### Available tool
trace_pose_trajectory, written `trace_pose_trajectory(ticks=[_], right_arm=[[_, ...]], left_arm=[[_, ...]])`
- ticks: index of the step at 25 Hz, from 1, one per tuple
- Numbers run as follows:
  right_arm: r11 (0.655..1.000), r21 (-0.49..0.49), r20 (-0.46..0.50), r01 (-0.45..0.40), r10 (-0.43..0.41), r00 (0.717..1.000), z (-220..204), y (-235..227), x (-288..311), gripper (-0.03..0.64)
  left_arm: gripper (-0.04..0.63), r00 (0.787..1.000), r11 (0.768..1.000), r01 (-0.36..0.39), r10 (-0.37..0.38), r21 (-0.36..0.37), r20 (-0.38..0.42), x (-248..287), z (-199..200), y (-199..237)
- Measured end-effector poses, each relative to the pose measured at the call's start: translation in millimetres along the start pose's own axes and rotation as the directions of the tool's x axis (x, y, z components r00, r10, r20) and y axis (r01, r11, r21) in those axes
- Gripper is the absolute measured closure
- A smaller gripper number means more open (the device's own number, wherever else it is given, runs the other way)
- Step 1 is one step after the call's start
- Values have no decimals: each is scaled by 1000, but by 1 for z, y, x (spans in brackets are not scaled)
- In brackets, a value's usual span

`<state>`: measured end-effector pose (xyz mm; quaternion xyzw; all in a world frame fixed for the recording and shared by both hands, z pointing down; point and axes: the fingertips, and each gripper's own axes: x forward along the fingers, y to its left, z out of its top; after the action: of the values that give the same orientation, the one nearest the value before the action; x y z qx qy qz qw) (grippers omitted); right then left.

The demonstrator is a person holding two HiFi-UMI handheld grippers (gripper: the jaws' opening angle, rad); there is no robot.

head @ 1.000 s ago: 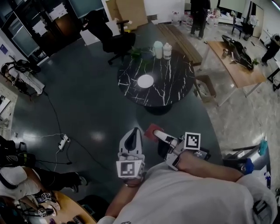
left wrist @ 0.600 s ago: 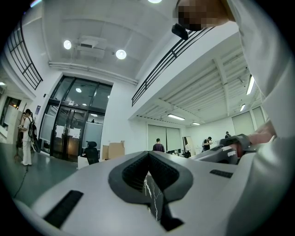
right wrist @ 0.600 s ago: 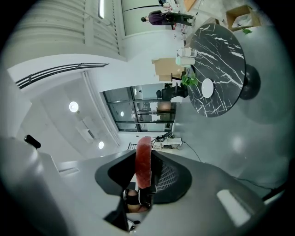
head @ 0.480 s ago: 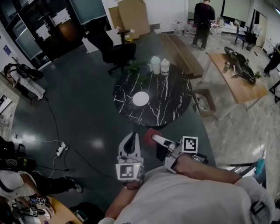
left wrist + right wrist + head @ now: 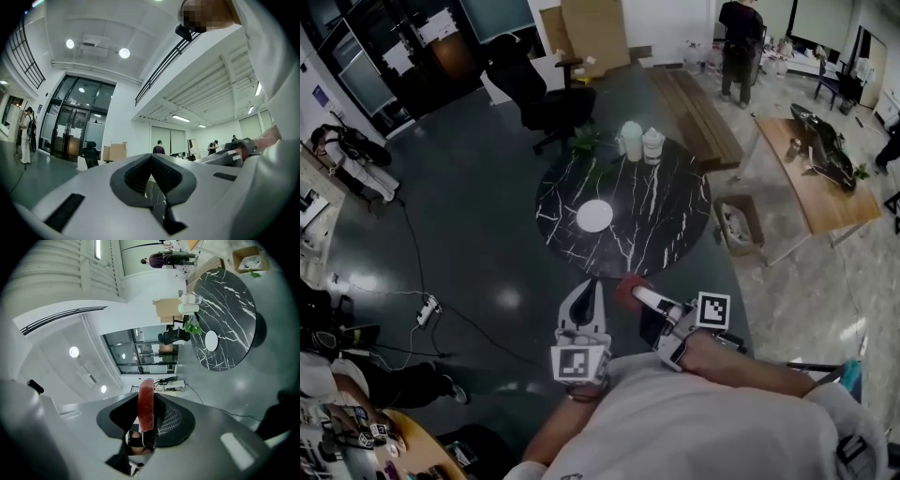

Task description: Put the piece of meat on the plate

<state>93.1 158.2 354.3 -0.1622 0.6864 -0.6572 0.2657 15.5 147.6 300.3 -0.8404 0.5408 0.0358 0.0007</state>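
Red piece of meat [image 5: 146, 404] in the pale grey right tool [image 5: 639, 296]. Pale grey left tool [image 5: 591, 287] too, both with black-and-white square marks. Ahead of the tools, black surface [image 5: 661, 220] with thin white cracks, plain white plate [image 5: 594, 216]. Dark grey shiny floor [image 5: 478, 234].

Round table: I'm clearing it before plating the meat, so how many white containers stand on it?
2. The left container and the right container stand side by side at the far edge of the table. None looks hidden.

dim head view with glare on the floor [image 5: 508, 298]; gripper views bright, fisheye-warped, black-cornered.
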Motion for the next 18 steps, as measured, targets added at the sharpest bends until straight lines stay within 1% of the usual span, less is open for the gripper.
trace_pose_trajectory(ticks=[2,4,8,11,18], right_arm=[[1000,16,10,4,-4,1000,6,-1,-2,523],[1000,17,25,6,-6,1000,14,-1,-5,524],[1000,3,43,-1,1,999,25,-2,-5,523],[1000,-3,42,8,-8,999,28,-5,-2,524],[1000,-5,93,23,-22,995,48,-10,6,525]], left_arm=[[589,1000,1000,-7,7,-21,3,6,-5,2],[589,1000,999,3,-3,-37,6,12,-7,0],[589,1000,1000,8,-8,-17,16,23,-4,1],[589,1000,999,12,-12,-31,7,29,-10,3],[588,998,996,57,-58,-72,-8,55,-20,8]])
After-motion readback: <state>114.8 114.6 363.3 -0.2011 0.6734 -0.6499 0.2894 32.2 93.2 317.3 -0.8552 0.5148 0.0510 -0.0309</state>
